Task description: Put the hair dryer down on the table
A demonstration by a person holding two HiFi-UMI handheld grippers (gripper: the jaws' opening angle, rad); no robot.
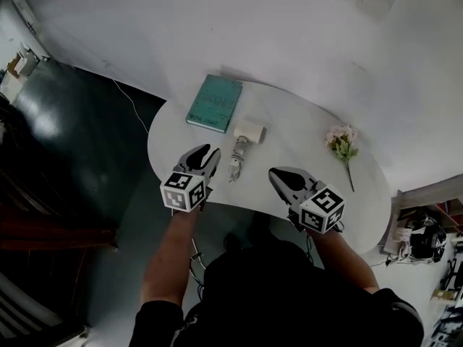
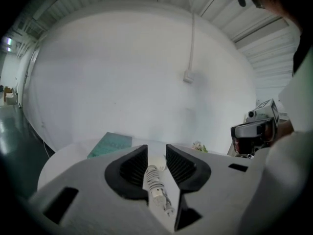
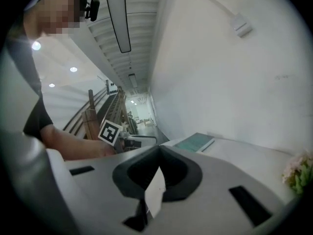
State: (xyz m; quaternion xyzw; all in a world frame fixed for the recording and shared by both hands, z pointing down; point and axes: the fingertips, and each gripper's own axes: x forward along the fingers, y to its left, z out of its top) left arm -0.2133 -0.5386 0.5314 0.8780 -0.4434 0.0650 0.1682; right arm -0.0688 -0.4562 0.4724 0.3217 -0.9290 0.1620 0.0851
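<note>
The white hair dryer [image 1: 241,144] lies on the white oval table [image 1: 304,121], its blocky head toward the back and its ribbed handle and cord toward me. My left gripper [image 1: 207,152] hovers just left of it with its jaws apart. In the left gripper view the hair dryer [image 2: 152,176] shows through the gap of the left gripper [image 2: 156,147], and neither pad presses on it. My right gripper [image 1: 276,173] sits to the right of the dryer near the table's front edge. In its own view the right gripper [image 3: 159,150] has its tips together and holds nothing.
A teal book [image 1: 215,103] lies at the back left of the table. A small bunch of pale flowers [image 1: 342,143] lies at the right. The white wall stands close behind the table. Dark floor lies to the left, clutter at the far right.
</note>
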